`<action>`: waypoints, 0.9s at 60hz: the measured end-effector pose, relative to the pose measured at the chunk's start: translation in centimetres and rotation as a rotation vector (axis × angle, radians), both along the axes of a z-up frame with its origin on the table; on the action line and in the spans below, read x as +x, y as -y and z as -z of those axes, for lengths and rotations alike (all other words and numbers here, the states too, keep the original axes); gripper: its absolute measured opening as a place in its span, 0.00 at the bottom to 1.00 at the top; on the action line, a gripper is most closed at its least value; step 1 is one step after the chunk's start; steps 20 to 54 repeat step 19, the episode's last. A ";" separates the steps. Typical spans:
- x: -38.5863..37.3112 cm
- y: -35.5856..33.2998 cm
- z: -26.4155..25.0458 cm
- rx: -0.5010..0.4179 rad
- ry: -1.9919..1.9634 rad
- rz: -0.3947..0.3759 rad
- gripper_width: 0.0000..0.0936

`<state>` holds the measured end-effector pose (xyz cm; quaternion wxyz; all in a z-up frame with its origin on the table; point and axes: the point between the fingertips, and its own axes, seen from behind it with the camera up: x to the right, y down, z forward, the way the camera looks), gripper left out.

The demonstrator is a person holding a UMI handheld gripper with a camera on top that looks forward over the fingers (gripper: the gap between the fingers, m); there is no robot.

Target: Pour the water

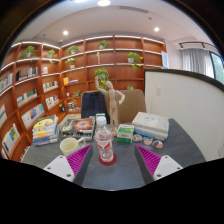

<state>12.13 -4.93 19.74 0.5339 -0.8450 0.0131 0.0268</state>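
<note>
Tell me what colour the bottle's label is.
Red, on the clear bottle; seen in the gripper view.

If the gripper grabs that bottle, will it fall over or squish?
The bottle looks tall and narrow, so a sideways push near its top could probably tip it. It seems to be clear thin plastic, so it may dent under a hard squeeze. It stands upright on the table, just ahead of the open gripper, not yet held.
</note>
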 end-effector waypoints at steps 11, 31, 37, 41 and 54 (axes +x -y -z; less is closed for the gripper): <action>1.2 0.7 -1.1 -0.008 -0.034 -0.015 0.95; 2.8 0.8 -1.7 -0.009 -0.028 -0.021 0.95; 2.8 0.8 -1.7 -0.009 -0.028 -0.021 0.95; 2.8 0.8 -1.7 -0.009 -0.028 -0.021 0.95; 2.8 0.8 -1.7 -0.009 -0.028 -0.021 0.95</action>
